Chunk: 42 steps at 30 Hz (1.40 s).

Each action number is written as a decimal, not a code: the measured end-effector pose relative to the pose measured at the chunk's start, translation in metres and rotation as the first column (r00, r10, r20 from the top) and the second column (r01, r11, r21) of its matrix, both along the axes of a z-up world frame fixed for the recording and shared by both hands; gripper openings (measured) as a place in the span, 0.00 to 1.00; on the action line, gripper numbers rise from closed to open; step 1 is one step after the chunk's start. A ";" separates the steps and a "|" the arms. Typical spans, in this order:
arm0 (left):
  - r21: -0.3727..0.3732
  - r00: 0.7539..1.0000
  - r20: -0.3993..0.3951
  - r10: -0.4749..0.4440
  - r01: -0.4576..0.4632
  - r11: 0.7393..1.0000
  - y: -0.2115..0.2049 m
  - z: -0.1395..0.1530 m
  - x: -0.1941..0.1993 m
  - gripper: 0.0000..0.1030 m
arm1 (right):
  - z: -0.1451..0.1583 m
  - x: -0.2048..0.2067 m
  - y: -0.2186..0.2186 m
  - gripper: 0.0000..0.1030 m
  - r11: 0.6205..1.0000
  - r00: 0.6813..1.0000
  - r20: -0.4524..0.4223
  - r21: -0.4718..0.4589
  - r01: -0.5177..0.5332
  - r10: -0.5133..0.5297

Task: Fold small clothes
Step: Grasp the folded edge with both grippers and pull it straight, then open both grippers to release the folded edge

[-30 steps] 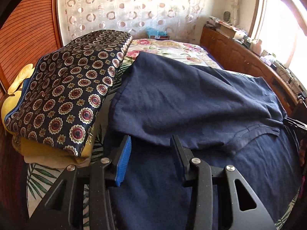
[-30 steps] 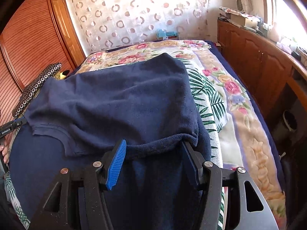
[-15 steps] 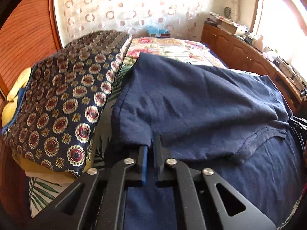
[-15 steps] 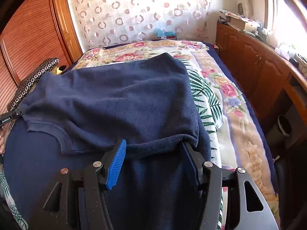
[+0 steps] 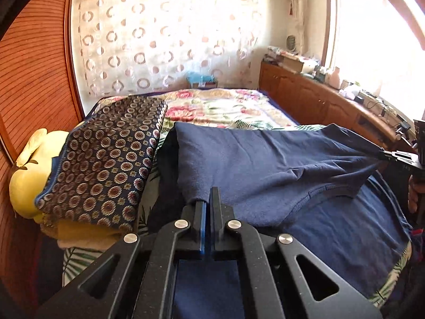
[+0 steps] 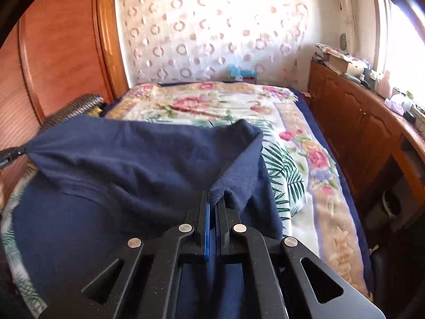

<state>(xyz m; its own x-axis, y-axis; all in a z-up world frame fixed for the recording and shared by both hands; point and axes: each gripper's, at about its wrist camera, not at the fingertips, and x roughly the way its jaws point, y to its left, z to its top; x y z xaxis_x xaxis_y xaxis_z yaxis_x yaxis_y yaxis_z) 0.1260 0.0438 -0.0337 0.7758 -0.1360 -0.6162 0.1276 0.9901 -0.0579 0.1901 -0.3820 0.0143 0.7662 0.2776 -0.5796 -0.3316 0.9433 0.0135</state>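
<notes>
A navy blue garment (image 5: 265, 164) lies across the near end of the bed, its upper layer folded over a lower one. My left gripper (image 5: 208, 196) is shut on the near left corner of that upper layer and holds it lifted. My right gripper (image 6: 213, 199) is shut on the near right corner of the same navy garment (image 6: 148, 159), which bunches up at the pads. Each gripper's tip shows in the other's view, at the stretched far corner: the right gripper (image 5: 390, 155) and the left gripper (image 6: 10, 154). The cloth hangs taut between them.
A folded patterned quilt (image 5: 106, 159) over yellow bedding and a yellow plush toy (image 5: 29, 178) fills the bed's left side. The floral bedspread (image 6: 212, 103) stretches to the curtained wall. A wooden cabinet (image 6: 358, 122) with clutter runs along the right; a wooden wardrobe (image 6: 58, 53) stands left.
Both grippers closed on the garment's near edge, the left first, then the right. Both have risen, lifting the upper layer off the lower one and drawing it taut.
</notes>
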 end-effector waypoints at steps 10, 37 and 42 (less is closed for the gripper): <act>-0.016 0.999 0.042 -0.024 0.025 1.000 0.004 0.006 -0.062 0.02 | 0.005 -0.079 -0.025 0.02 0.997 0.999 0.039 0.066 -0.028 0.025; 0.016 0.994 -0.104 -0.026 0.027 1.000 0.007 -0.057 -0.109 0.05 | -0.036 -0.105 -0.027 0.04 0.999 0.994 -0.102 -0.010 -0.035 0.034; 0.016 0.996 -0.091 -0.022 0.023 1.000 0.007 -0.053 -0.112 0.06 | -0.031 -0.121 -0.025 0.08 0.999 0.996 -0.080 -0.024 -0.037 0.035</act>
<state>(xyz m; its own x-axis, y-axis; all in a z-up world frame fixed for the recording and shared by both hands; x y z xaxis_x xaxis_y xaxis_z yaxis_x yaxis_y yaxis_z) 0.0135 0.0511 -0.0869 0.7134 -0.1417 -0.6863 0.1449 0.9880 -0.0533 0.0689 -0.4070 -0.0168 0.7069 0.2889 -0.6456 -0.3644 0.9311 0.0177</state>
